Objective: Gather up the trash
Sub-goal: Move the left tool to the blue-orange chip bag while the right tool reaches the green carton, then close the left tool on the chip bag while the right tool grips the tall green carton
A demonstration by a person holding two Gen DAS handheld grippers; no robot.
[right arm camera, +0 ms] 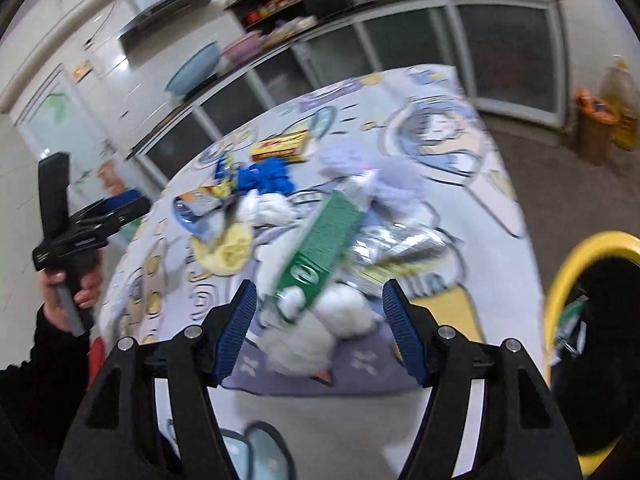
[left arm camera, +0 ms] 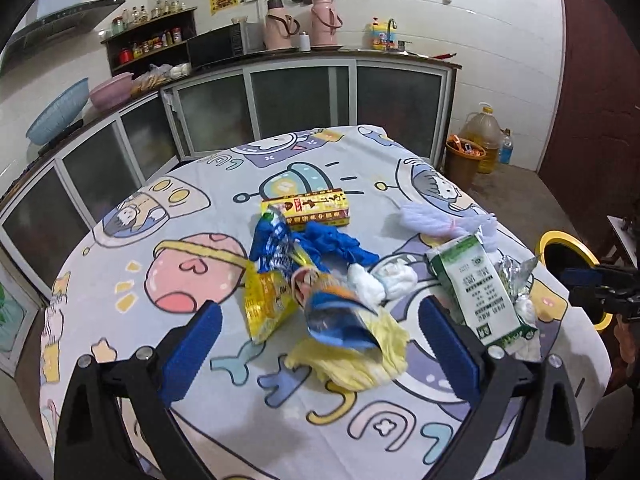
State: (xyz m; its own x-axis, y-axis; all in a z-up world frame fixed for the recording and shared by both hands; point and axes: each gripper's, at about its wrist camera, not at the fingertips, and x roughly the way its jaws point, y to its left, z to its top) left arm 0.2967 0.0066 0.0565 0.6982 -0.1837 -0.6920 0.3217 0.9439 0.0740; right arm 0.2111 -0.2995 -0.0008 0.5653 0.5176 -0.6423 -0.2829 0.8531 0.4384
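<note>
Trash lies on a table with a cartoon cloth (left arm camera: 192, 216): a yellow and blue snack wrapper (left arm camera: 320, 304), a yellow tissue (left arm camera: 352, 364), a blue glove (left arm camera: 340, 246), white tissue wads (left arm camera: 384, 280), a green and white milk carton (left arm camera: 476, 284), foil (left arm camera: 516, 276), a yellow box (left arm camera: 308, 208) and a lilac rag (left arm camera: 436, 222). My left gripper (left arm camera: 320, 332) is open above the snack wrapper and yellow tissue. My right gripper (right arm camera: 320, 320) is open over the carton (right arm camera: 320, 252) and white tissue (right arm camera: 344, 308), holding nothing. The right view is blurred.
A black bin with a yellow rim (right arm camera: 588, 320) stands at the table's right side; it also shows in the left wrist view (left arm camera: 560, 248). Kitchen cabinets (left arm camera: 304, 100) run behind the table. A brown bucket (left arm camera: 464, 160) and oil jug (left arm camera: 486, 136) stand on the floor.
</note>
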